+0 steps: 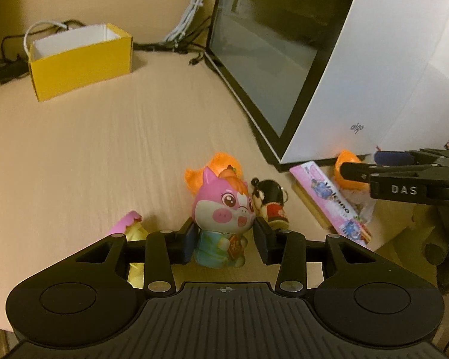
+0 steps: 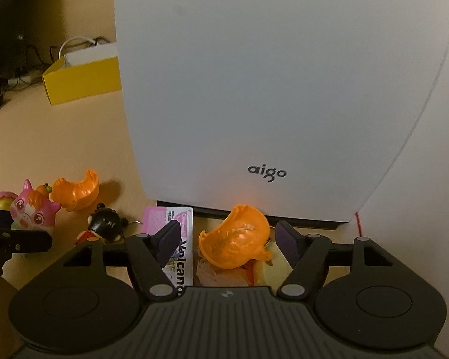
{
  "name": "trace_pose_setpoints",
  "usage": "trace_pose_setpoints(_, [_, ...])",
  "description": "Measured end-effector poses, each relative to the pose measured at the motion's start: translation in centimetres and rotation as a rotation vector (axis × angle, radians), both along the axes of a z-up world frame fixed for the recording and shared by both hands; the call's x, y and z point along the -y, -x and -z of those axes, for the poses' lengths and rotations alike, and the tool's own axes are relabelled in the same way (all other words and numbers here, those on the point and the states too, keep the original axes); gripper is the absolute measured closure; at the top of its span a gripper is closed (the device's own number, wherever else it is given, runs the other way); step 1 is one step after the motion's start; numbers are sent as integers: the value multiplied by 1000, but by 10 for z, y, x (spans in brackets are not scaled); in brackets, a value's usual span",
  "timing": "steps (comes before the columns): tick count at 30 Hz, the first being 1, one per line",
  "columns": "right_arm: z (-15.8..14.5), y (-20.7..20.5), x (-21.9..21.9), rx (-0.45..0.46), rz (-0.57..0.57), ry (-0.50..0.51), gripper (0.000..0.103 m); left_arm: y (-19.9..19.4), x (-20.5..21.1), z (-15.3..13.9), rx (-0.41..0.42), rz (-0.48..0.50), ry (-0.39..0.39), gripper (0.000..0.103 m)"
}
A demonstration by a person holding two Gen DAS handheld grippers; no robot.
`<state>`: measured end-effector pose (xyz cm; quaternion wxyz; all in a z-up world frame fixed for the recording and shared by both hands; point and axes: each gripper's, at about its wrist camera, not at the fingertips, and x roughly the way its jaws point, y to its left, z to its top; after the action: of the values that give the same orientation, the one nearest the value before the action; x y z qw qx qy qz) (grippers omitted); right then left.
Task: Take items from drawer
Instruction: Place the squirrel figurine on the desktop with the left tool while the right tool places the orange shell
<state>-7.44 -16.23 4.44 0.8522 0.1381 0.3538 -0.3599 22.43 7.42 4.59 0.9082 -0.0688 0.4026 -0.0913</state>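
Because it looks soft and light, the pink pig toy (image 1: 223, 224) at six o'clock suits a gentle waist grip; the left gripper (image 1: 224, 240) brackets it, jaws apart. A black-haired doll (image 1: 271, 202) crowds its three o'clock side. The right gripper (image 2: 229, 240) gapes around an orange shell (image 2: 235, 237).

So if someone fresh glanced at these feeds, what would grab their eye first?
Probably the pink pig-like toy, upright on the table between the fingers of the left hand-held gripper, a small black-haired doll at its side. Next, the big white aigo case fills the right wrist view, with an orange shell half lying just before it, between the open fingers of the right hand-held gripper.
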Motion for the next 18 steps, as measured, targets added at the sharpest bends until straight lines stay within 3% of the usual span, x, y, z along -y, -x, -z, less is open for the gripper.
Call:
trace_pose_setpoints(10, [-22,43,-39,53,-27,30,32,43,-16,-24,123,19,3,58])
trace_pose_setpoints(13, [-16,55,-54,28,-56,18,31,34,-14,-19,115,-6,-10,58])
trace_pose_setpoints(18, [-1,56,-65,-34,-116,-17,31,4,13,6,24,78,-53,58])
